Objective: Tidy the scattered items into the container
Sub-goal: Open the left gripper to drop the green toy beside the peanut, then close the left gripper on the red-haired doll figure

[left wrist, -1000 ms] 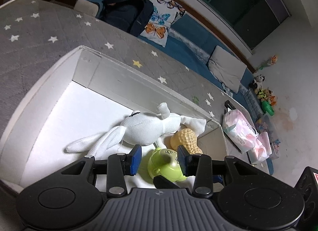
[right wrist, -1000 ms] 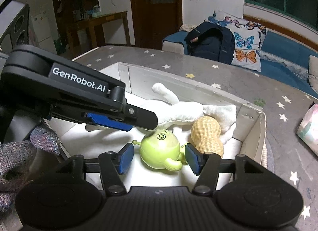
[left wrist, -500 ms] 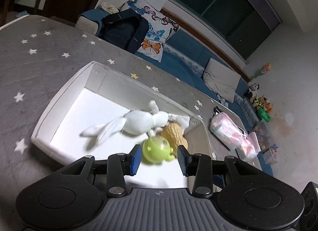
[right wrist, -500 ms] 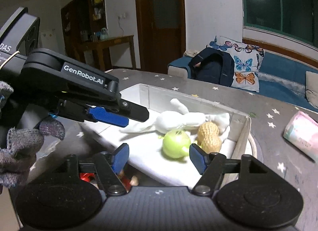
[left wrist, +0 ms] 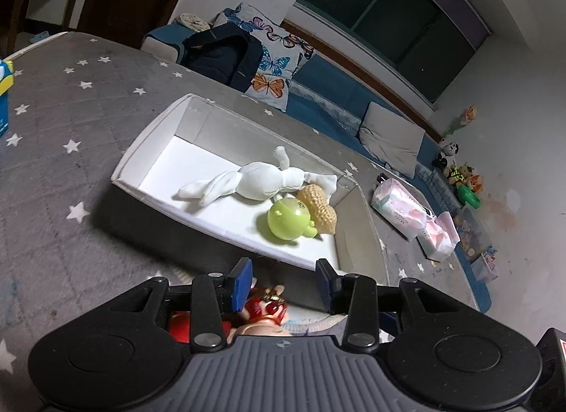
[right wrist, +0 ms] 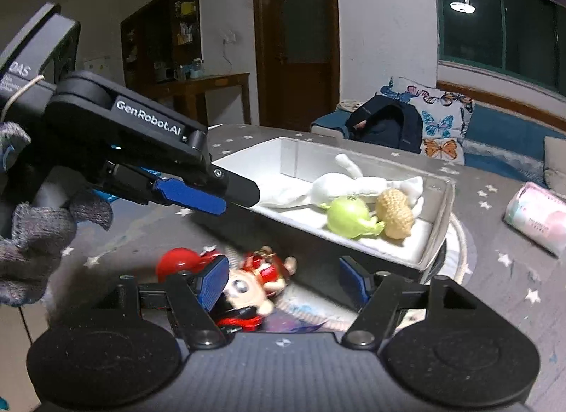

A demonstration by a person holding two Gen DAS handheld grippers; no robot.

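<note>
Your left gripper [left wrist: 284, 279] hangs spread and empty just outside the near wall of the white box [left wrist: 152, 157], where a second ago its blue pads [left wrist: 241, 279] bracketed the green toy [left wrist: 288, 217] low inside the box. You have pulled it up and back, so that toy now lies released on the box floor, touching the knitted peanut [left wrist: 318, 208] and just beside the white plush rabbit [left wrist: 254, 183]. Your right gripper [right wrist: 283, 281] has made the same retreat: its jaws are wide apart, holding nothing, and it hovers over the grey star-patterned cover [right wrist: 495, 270] in front of the box. What matters is what the pullback has uncovered. A small doll with a red headpiece [right wrist: 254, 282] lies on the cover just outside the near wall, right between your right fingers, with a red rounded piece [right wrist: 178, 263] next to it; whether that piece belongs to the doll I cannot tell. In the left wrist view the same doll shows as a blurred shape below the pads. So three items look put away and the doll seems the next one due. A pink wrapped pack [right wrist: 534, 219] lies well apart on the right, also outside the box. For the doll, I'd lower the right gripper and close across its head or body.
</note>
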